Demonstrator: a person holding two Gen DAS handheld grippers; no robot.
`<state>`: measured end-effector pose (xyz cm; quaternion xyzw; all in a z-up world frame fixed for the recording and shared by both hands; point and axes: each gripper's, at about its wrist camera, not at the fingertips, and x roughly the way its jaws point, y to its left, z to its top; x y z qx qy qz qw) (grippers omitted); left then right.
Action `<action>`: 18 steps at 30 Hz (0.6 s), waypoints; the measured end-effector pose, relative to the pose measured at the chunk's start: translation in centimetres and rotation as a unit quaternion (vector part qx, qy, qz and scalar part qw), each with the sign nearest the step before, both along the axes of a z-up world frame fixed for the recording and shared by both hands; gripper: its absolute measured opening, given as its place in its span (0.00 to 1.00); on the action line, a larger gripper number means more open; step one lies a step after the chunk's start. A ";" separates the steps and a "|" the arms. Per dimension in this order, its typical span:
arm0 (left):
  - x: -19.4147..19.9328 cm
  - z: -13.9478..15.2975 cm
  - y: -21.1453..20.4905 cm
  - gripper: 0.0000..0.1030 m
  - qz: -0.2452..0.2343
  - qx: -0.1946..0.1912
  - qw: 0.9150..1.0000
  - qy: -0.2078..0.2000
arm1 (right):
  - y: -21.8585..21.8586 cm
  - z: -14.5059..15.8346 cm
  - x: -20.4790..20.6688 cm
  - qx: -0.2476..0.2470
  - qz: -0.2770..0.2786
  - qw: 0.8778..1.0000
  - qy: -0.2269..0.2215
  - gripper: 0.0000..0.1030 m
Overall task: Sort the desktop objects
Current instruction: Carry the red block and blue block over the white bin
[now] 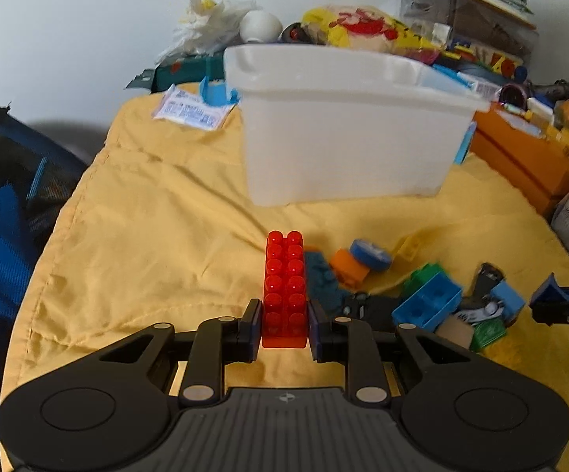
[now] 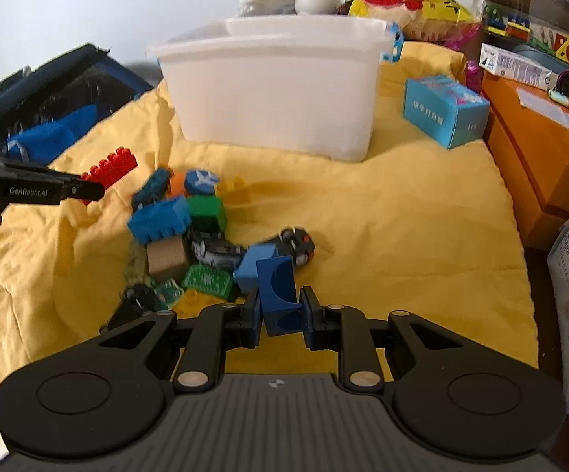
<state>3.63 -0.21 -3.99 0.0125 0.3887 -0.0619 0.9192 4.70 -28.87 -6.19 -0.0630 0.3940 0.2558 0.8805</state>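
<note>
My left gripper [image 1: 284, 322] is shut on a long red studded brick [image 1: 285, 287], held above the yellow cloth, pointing at the white plastic bin [image 1: 343, 141]. The red brick also shows in the right wrist view [image 2: 111, 167], with the left gripper [image 2: 87, 192] at the far left. My right gripper [image 2: 281, 316] is shut on a dark blue arch block [image 2: 278, 295], just right of the toy pile. The right gripper shows in the left wrist view [image 1: 547, 303]. The white bin [image 2: 272, 90] stands at the back of the cloth.
A pile of toys lies on the yellow cloth [image 2: 402, 236]: blue brick [image 2: 158, 222], green brick [image 2: 207, 210], wooden cube [image 2: 166, 257], toy cars [image 2: 298, 246], orange block [image 1: 349, 267]. A cyan box [image 2: 445, 110] and orange box [image 2: 540, 149] stand right. A dark bag [image 2: 48, 102] lies left.
</note>
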 end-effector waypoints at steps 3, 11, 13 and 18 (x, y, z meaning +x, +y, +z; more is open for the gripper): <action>0.1 1.1 -0.3 0.26 -0.005 -0.003 1.000 -0.008 | 0.1 1.0 0.4 0.012 -0.003 1.000 -0.006 0.22; 1.4 4.2 -0.5 0.26 -0.012 -0.020 0.999 -0.027 | 0.5 4.3 2.2 0.053 -0.013 0.998 -0.030 0.22; 1.9 4.9 -0.3 0.26 -0.010 -0.029 0.999 -0.029 | 0.7 5.1 2.8 0.062 -0.015 0.997 -0.035 0.22; 3.1 5.9 -0.2 0.26 -0.011 -0.024 0.999 -0.037 | 1.3 6.4 4.1 0.068 -0.011 0.996 -0.048 0.22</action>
